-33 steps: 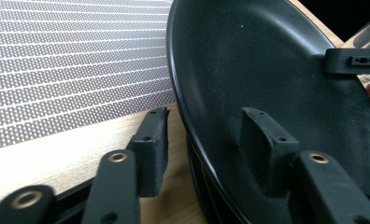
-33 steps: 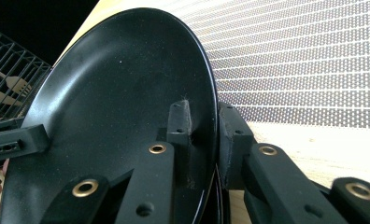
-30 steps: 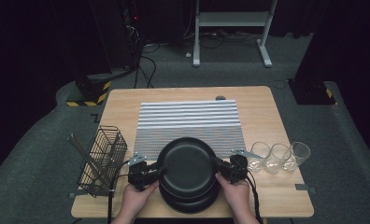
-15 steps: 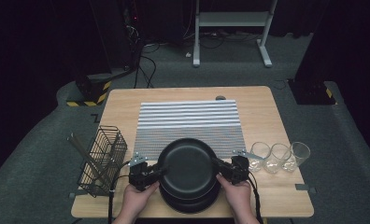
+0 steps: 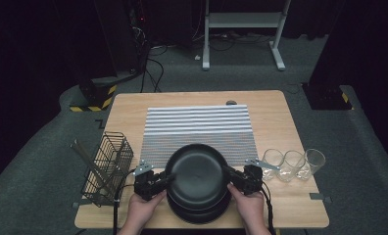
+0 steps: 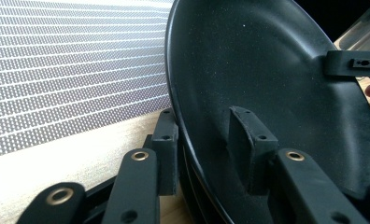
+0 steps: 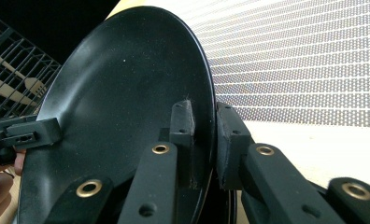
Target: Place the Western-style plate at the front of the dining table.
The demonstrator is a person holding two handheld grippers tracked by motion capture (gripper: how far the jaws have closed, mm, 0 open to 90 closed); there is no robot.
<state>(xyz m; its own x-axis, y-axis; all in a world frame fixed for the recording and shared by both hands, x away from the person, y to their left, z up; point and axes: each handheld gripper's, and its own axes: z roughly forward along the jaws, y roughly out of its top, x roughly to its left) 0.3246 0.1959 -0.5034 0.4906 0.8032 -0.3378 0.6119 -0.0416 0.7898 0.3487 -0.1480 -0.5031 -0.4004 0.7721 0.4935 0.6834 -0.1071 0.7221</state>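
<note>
Top black plate (image 5: 197, 172) sits on a stack of plates (image 5: 198, 211) at the worktop's (image 5: 290, 205) near edge, in front of the striped mat (image 5: 198, 125). Right tongs (image 5: 231, 177) clamp its right rim. Left tongs (image 5: 165, 180) straddle the left rim, jaws just been closing, 1 pad not yet touching. Wire basket (image 5: 106, 166) left, 3 glasses (image 5: 292, 164) right.

Hemmed on the left by a wire basket (image 5: 108, 167) near the left gripper (image 5: 155, 182), on the right by three glasses (image 5: 293, 164) just beside the right gripper (image 5: 233, 178). Beyond the black plate (image 5: 198, 172), lay open over the striped mat (image 5: 198, 128).
</note>
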